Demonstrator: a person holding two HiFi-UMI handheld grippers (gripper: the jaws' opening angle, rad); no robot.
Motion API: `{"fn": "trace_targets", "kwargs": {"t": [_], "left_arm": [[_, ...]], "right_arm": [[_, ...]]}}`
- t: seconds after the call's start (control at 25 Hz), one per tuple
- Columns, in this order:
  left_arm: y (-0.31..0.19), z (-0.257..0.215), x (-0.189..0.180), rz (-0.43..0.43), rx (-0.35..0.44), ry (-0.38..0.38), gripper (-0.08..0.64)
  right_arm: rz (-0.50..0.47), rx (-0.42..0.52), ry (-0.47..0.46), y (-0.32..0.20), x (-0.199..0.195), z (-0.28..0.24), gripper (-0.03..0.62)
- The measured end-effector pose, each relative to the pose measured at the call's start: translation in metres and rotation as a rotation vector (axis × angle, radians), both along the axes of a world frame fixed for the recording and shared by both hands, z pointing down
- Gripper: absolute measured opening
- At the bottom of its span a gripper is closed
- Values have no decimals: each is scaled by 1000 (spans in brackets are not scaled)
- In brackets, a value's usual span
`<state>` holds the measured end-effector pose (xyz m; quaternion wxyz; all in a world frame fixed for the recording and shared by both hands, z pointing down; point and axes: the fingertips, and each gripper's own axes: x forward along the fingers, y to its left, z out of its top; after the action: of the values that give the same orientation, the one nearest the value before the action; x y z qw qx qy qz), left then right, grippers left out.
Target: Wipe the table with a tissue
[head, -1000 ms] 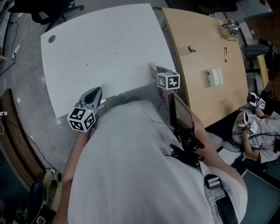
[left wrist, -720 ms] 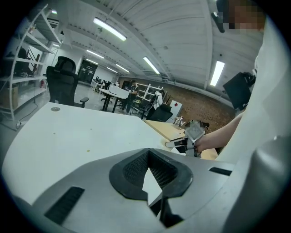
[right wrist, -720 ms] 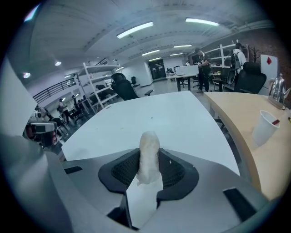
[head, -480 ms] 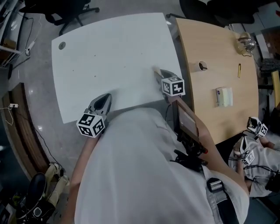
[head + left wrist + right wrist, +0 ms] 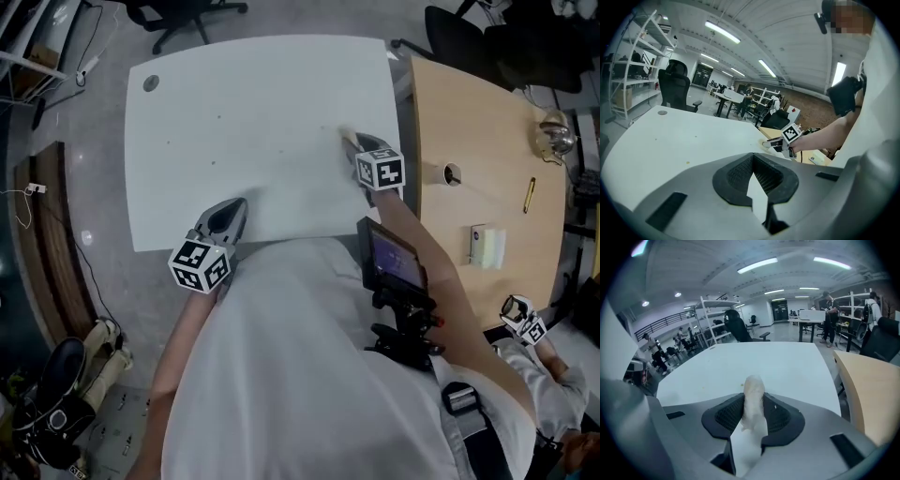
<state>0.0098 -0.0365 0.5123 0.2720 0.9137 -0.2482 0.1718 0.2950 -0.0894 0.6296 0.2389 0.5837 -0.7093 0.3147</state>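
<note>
A crumpled white tissue (image 5: 753, 397) sticks out between the jaws of my right gripper (image 5: 753, 394), which is shut on it. In the head view the right gripper (image 5: 352, 142) holds the tissue (image 5: 344, 136) low over the white table (image 5: 234, 122), near its right edge. My left gripper (image 5: 234, 208) sits at the table's near edge, jaws together with nothing between them (image 5: 752, 157). From the left gripper view, the right gripper (image 5: 774, 144) shows at the far side of the table (image 5: 670, 140).
A wooden table (image 5: 478, 122) adjoins on the right, carrying a pen (image 5: 530, 195), a notepad (image 5: 487, 246) and a glass object (image 5: 553, 136). The white table has a grommet (image 5: 150, 82) at its far left corner. An office chair (image 5: 187, 14) stands beyond.
My right gripper has carried the tissue farther out over the white table, away from the near edge. The left gripper has shifted a little along the near edge. Both grips look unchanged.
</note>
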Motion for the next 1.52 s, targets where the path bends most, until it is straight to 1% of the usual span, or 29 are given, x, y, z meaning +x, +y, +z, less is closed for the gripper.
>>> {"fn": "trace_targets", "kwargs": {"t": [0.12, 0.32, 0.48, 0.72, 0.92, 1.12, 1.32, 1.52], "left_arm": [[3, 0, -2, -25, -21, -8, 5], [-7, 10, -19, -90, -48, -42, 5], [-4, 9, -23, -113, -53, -46, 5], [-3, 10, -21, -99, -61, -42, 5], [-5, 12, -19, -87, -58, -43, 5], [-8, 11, -17, -76, -57, -37, 5], [-10, 13, -18, -73, -60, -35, 5], [-5, 12, -16, -53, -54, -34, 5]], "right_arm": [[-55, -26, 48, -18, 0, 8, 126], [-103, -60, 140, -58, -1, 22, 124], [-142, -97, 216, -56, -6, 21, 124], [-194, -98, 270, -55, -12, 20, 124], [-253, -99, 261, -53, -26, 21, 123], [-335, -117, 247, -44, -42, 24, 123], [-455, -113, 243, -34, -69, 25, 123], [-586, -116, 246, -7, -99, 25, 121]]}}
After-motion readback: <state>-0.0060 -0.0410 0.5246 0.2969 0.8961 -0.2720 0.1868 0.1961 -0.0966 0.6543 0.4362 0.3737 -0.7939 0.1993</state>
